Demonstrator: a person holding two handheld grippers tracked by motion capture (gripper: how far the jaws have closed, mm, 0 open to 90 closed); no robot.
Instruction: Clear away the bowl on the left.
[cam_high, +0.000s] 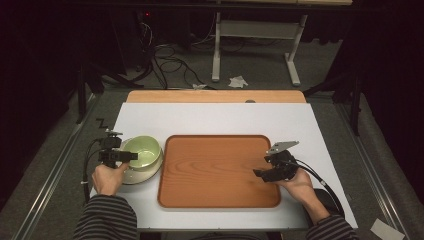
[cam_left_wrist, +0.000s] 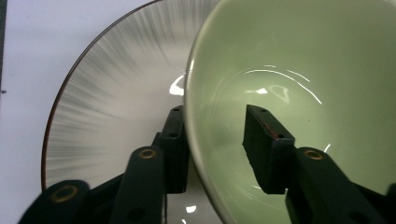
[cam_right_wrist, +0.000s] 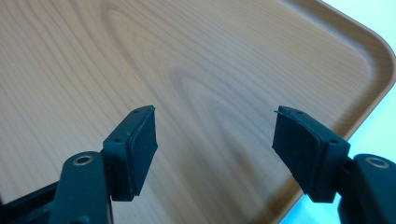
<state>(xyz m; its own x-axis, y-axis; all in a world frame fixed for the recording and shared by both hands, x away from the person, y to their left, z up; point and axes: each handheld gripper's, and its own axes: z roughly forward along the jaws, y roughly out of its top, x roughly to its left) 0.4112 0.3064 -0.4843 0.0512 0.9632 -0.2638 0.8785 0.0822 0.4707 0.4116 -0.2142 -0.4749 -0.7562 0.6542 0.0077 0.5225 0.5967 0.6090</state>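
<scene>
- You sit at a table covered by a white sheet (cam_high: 215, 117), with a rectangular wooden tray (cam_high: 217, 172) lying flat in the middle of it.
- To the left of the tray, just beside its edge, a pale green bowl (cam_high: 142, 151) rests on a white plate (cam_high: 137, 175) with fine grey radial streaks and a thin dark rim.
- Your left hand (cam_high: 107, 178) holds the left gripper (cam_high: 131, 156) at the near-left side of the bowl.
- In the left gripper view, the bowl's wall (cam_left_wrist: 196, 140) stands between the two jaws: one jaw is outside, over the plate (cam_left_wrist: 107, 116), and the other is inside the bowl (cam_left_wrist: 303, 70). The jaws straddle the rim with a gap on the inner side, so they aren't clamped on it.
- Your right hand (cam_high: 300, 185) holds the right gripper (cam_high: 258, 173) over the tray's right part.
- In the right gripper view, its jaws are spread wide with nothing between them, above the bare wood of the tray (cam_right_wrist: 196, 60) near its rounded corner.
</scene>
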